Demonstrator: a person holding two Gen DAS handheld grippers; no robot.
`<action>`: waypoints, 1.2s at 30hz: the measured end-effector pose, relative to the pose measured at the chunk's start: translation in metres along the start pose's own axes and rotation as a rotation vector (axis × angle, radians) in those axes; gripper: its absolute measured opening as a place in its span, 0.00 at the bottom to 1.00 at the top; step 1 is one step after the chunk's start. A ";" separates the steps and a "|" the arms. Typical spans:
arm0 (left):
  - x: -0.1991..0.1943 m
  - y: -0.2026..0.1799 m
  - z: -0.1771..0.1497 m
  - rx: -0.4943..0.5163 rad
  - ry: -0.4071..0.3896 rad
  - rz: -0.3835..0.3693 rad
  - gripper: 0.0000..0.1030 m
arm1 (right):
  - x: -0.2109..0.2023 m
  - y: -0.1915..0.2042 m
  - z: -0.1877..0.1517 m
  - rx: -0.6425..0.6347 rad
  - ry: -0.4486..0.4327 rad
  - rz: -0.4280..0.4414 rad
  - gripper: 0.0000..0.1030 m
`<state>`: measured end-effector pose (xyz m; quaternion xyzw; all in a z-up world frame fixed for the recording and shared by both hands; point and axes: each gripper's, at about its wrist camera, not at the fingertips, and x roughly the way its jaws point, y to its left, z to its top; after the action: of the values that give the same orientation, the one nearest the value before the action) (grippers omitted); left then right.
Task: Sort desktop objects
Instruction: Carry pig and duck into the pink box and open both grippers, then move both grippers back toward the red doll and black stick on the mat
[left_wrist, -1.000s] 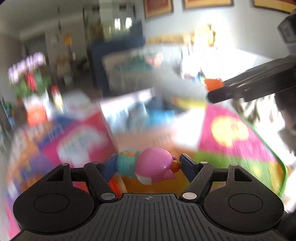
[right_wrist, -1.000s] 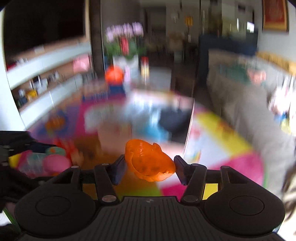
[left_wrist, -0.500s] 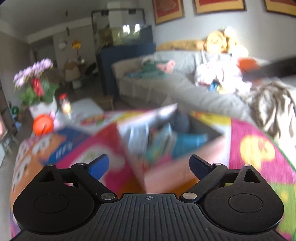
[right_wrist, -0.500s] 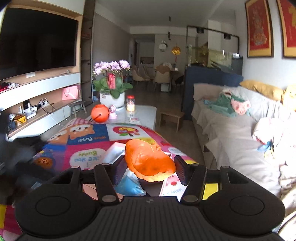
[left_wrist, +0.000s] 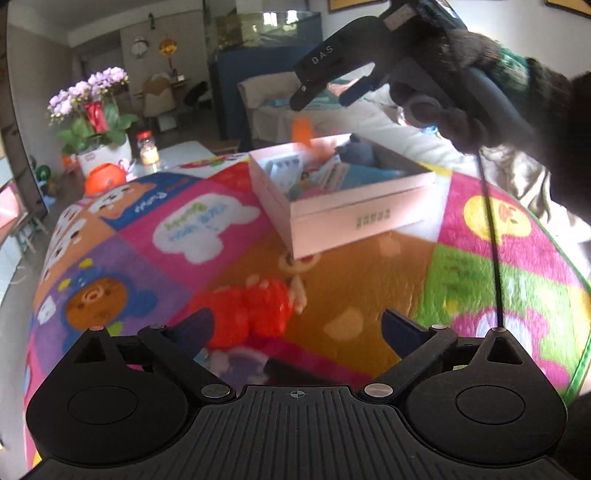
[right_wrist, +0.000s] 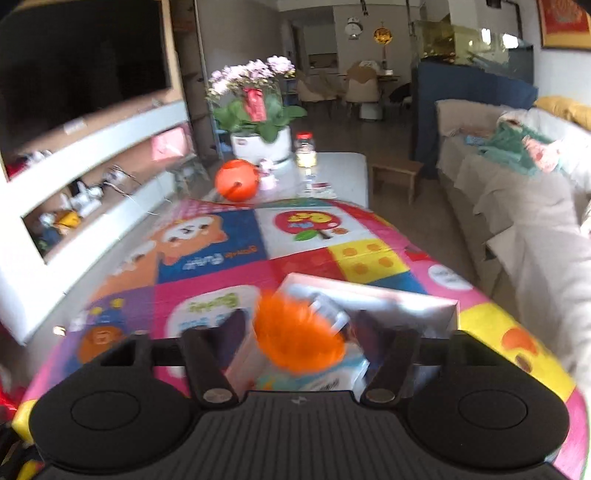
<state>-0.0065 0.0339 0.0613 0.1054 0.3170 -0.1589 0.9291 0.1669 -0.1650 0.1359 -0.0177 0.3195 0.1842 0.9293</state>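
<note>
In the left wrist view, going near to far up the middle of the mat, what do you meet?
Left claw → red toy → pink box → orange toy in the air above the box's far edge.

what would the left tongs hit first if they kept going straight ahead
Probably the red toy on the mat, just ahead between the open left tongs; depth is unclear.

The black two-finger left gripper (left_wrist: 295, 325) is held low with its blue-tipped jaws spread wide and nothing between them, while the black two-finger right gripper (right_wrist: 301, 332), gripped by a dark-sleeved hand (left_wrist: 461, 122), is raised above with its jaws parted.
</note>
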 end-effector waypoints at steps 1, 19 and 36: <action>-0.002 0.002 -0.004 -0.007 0.003 0.010 0.98 | 0.002 0.002 0.000 -0.006 -0.007 -0.019 0.70; -0.015 0.082 -0.017 -0.296 0.016 0.276 0.99 | -0.048 0.120 -0.153 -0.340 0.231 0.348 0.47; 0.022 0.026 -0.014 -0.221 0.107 0.096 0.99 | -0.048 0.079 -0.177 -0.520 0.208 0.034 0.22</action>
<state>0.0117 0.0569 0.0386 0.0256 0.3762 -0.0726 0.9233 -0.0004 -0.1341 0.0306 -0.2689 0.3554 0.2726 0.8526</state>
